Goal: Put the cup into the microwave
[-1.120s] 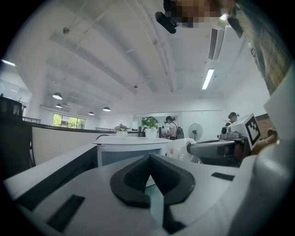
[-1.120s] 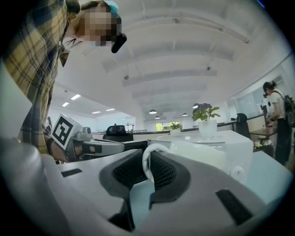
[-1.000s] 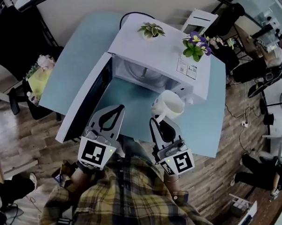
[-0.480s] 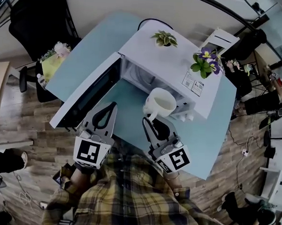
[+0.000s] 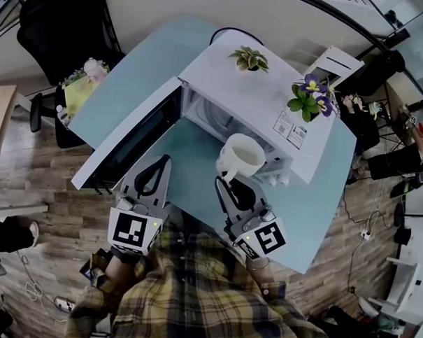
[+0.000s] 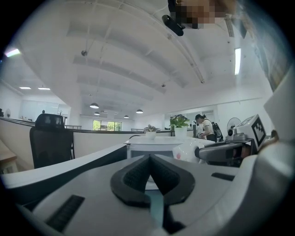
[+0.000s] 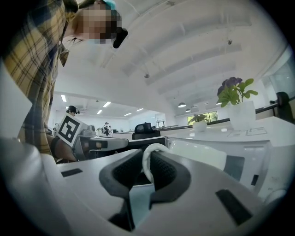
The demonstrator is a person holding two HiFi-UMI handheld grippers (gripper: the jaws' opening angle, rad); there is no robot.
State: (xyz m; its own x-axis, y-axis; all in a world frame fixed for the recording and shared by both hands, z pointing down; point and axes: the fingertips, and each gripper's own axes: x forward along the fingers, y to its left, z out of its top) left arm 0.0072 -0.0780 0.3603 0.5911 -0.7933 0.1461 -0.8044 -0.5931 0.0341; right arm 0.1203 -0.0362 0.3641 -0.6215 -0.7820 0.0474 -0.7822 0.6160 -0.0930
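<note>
Head view: white ceramic cup (image 5: 241, 158) gripped by the right gripper (image 5: 225, 179), held over the pale blue bench (image 5: 131, 77), just near of the white microwave (image 5: 256, 97). Microwave door (image 5: 125, 150) swung open to the left; cavity mostly hidden under the roof. Left gripper (image 5: 164, 158) alongside, beside the door.

Left gripper view: jaws pressed together, nothing between them; microwave front partly blocked behind them.

Right gripper view: jaws clamped on the cup's white handle loop (image 7: 146, 165); cup body beyond, mouth out of sight.
</note>
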